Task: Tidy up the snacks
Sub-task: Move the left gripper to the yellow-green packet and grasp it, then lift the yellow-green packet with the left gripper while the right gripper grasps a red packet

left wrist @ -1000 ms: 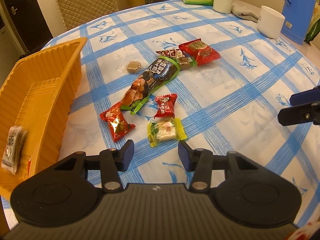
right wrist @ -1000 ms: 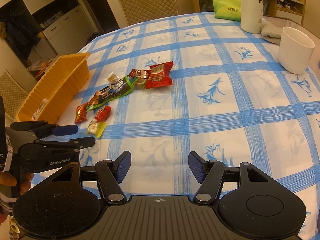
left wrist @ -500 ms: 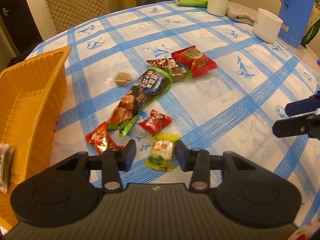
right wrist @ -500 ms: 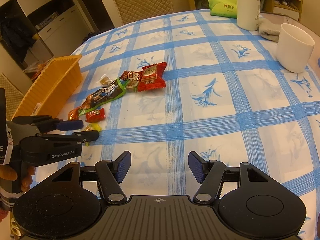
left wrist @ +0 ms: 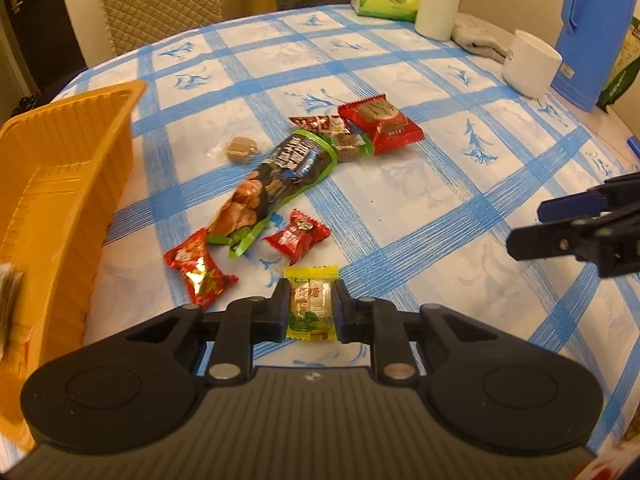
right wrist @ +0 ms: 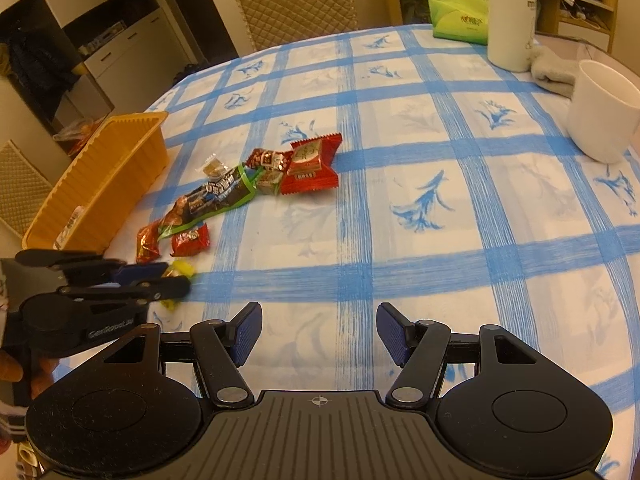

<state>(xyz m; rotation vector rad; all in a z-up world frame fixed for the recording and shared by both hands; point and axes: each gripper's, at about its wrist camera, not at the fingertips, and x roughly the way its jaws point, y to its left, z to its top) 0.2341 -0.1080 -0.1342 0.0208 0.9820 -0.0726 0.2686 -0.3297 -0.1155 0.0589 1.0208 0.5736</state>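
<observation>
Left gripper (left wrist: pixel 310 310) jaws clamp the yellow candy (left wrist: pixel 311 304) on the table (left wrist: pixel 420 184), at 6 o'clock of the snack pile | right gripper (right wrist: pixel 319 334) jaws gape, empty | advice: lift straight (wrapper slippery), carry to orange tray (left wrist: pixel 60 184) at 9 o'clock.

**Room condition: warm-lit dining area**

Round tabletop (right wrist: pixel 460 184) with blue-checked cloth. Quilted beige chair (right wrist: pixel 292 0) at 12 o'clock. Dark-framed white cabinets (right wrist: pixel 108 48) at 10 o'clock; wooden shelf (right wrist: pixel 580 12) at 1 o'clock. Walls cream.

Left gripper (left wrist: pixel 310 307) jaws now around yellow candy (left wrist: pixel 311 303)
</observation>
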